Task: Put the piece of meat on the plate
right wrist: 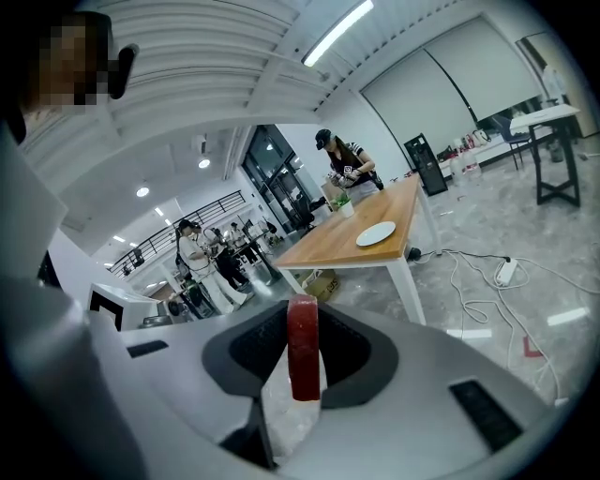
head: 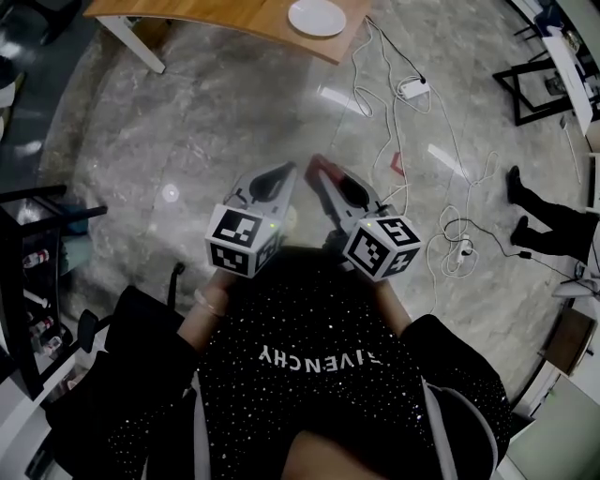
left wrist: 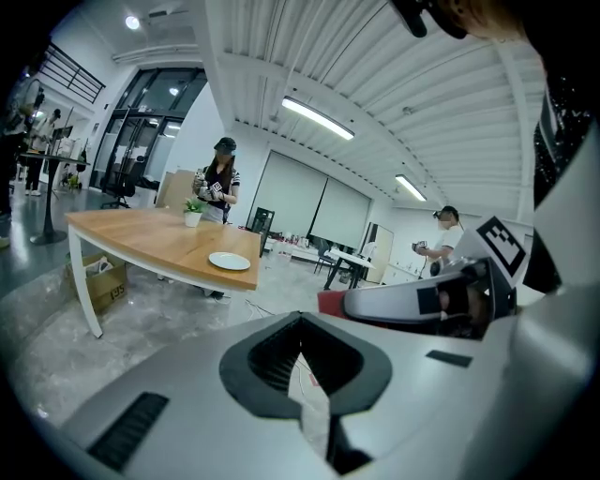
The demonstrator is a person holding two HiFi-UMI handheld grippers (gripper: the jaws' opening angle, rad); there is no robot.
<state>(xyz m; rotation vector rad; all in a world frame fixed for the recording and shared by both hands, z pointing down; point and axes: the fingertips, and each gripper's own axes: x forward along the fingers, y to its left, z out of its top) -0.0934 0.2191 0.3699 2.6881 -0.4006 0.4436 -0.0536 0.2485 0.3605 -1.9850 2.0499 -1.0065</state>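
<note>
Meat [right wrist: 302,347], a red slab, stands upright clamped in the right gripper [head: 317,169], left gripper [head: 283,173] closed and empty, both well short of the white plate [head: 317,17] on the wooden table [head: 234,21].

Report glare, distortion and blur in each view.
Head view: fisheye bends the table; lamp glare streaks the glossy floor. Left gripper view: bright ceiling strip lights, dark vignetted corners. Right gripper view: the piece of meat is sharp between the jaws; ceiling lines are bowed.
</note>
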